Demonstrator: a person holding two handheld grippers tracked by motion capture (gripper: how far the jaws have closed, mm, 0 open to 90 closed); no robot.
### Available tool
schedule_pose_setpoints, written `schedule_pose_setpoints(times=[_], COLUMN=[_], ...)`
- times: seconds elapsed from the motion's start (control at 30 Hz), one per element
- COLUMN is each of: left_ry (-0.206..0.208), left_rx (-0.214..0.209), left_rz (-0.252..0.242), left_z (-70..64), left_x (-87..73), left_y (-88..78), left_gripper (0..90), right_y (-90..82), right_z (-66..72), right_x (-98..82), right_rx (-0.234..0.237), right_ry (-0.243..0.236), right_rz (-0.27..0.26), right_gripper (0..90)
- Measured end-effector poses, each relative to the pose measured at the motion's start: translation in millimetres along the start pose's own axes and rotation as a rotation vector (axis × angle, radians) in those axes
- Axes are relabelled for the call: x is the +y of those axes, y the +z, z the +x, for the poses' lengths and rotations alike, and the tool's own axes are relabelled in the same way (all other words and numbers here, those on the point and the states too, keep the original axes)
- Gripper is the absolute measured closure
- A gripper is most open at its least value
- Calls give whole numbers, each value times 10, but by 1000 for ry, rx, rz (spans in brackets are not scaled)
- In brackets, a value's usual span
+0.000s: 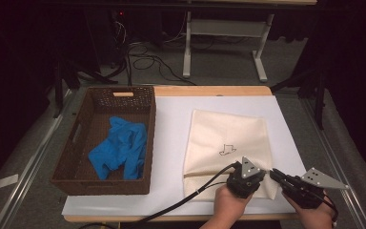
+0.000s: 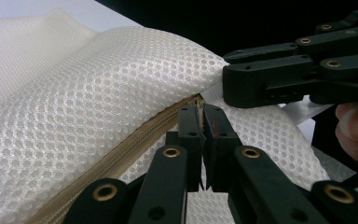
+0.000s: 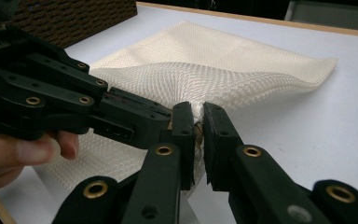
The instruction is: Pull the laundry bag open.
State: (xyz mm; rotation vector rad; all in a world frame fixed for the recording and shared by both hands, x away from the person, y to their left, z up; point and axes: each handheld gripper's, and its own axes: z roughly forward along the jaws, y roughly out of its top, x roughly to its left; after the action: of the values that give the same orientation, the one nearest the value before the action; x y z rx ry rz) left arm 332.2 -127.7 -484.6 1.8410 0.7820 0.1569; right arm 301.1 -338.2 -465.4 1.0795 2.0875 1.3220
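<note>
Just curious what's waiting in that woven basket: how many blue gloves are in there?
2, as far as I can tell: blue gloves lie crumpled together in the middle of the brown basket, overlapping; more could be hidden beneath them.

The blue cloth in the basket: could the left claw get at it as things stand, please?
Probably not right away: the left claw is shut on the mesh bag by its zipper. Once it lets go, the basket is open-topped and nothing covers the blue cloth.

Bright tabletop, dark surroundings, soft focus
</note>
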Motion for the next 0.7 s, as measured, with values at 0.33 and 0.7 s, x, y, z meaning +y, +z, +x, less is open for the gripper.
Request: schedule_pose_setpoints(times=[0.33,0.7], left_ry=[-31,-13], left_rx=[-13,-2], left_rz=[-20,-12], left_z=[35,45], left_x=[13,5], left_y=[58,49], left_gripper=[858,867], right_y=[10,20], right_z=[-27,-41], right_x=[-10,-15], right_rx=[4,-7], right_ry=[22,28], right_rz=[-4,8], right_gripper=[852,851])
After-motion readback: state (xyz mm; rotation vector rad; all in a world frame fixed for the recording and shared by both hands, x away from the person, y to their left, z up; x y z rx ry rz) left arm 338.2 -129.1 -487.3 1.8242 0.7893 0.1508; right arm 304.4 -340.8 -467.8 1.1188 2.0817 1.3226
